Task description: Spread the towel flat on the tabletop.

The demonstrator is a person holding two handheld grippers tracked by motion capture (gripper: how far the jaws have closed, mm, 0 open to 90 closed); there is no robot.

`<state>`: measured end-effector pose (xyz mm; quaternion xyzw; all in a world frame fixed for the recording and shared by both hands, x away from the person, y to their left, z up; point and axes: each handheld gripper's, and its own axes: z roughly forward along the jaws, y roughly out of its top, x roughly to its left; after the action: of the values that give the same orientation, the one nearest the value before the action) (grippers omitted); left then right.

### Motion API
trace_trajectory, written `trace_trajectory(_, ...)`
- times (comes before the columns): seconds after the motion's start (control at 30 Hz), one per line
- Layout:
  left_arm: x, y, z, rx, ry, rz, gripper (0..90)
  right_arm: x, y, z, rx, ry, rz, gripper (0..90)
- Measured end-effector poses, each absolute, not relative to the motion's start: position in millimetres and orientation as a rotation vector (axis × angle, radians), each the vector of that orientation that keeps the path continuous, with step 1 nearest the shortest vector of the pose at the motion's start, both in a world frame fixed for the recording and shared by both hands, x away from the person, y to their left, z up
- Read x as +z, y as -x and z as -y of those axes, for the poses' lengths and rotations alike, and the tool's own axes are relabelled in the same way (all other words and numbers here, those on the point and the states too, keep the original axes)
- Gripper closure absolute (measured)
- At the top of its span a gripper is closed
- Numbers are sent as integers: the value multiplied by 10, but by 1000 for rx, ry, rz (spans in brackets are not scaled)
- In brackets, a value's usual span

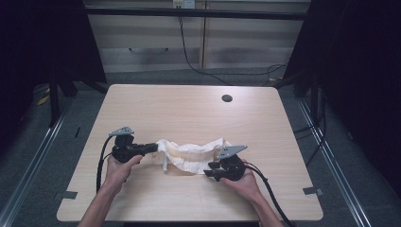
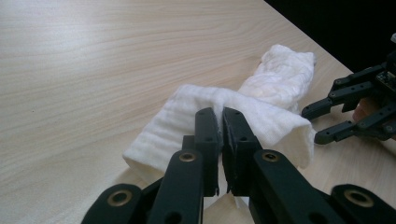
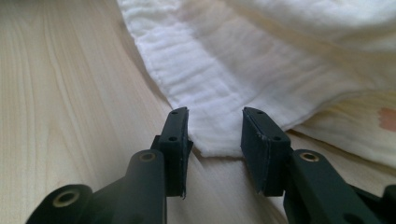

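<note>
1. Cloth [image 1: 191, 155]: white crinkled cotton w/ a cream underside, lying bunched across the near-middle of the table [image 1: 189, 113], stretched roughly left to right between my two tongs.
2. Left end of cloth is gathered into a narrow fold; a thin white strip hangs off it toward me in the high view.
3. My left gripper [image 2: 219, 126]: clenched on the cloth, jaws nearly together w/ a pinch of fabric squeezed between the pads. In the high view it points level, toward the cloth's left end [image 1: 153, 147].
4. My right gripper [image 3: 215, 133]: jaws apart, a cloth corner lying between them on the tabletop, pads not pressing it. So released, not gripping.
5. Right gripper sits low at the cloth's right-near edge [image 1: 212, 169], tips angled toward the fabric. It also shows far off in the left gripper view, just beside the cloth's far end.
6. Cream layer shows a small orange-pink mark in the right gripper view.
7. Table: light wood grain, round cable hole [image 1: 227, 98] well apart from the cloth, near the far edge.
</note>
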<state>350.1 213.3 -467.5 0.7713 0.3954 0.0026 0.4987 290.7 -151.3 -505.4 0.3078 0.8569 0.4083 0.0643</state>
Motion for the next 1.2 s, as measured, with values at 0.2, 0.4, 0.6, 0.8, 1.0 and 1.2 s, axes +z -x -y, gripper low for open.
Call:
trace_trajectory(0.2,-4672,-3495,-2129,21,-1877,-953,851,-5045,-2851,1457,1120,-825,-2548,777)
trace_trajectory(0.4,-4626,-3462,-2159,43,-1886,-942,847,-4909,-2858,1544,1249,-892,-2510,879)
trace_trajectory(0.6,-4633,-3441,-2113,34,-1925,-904,845,-4571,-2846,1686,1409,-909,-2412,880)
trace_trajectory(0.8,-4722,-3472,-2003,13,-1982,-907,825,-4411,-3131,1937,1482,-1044,-2274,881)
trace_trajectory(1.0,-4701,-3478,-2069,30,-1953,-929,691,-4524,-3434,1984,1404,-1149,-2251,881)
trace_trajectory(1.2,-4667,-3463,-2137,62,-1927,-920,630,-4602,-3588,1910,1374,-1186,-2254,881)
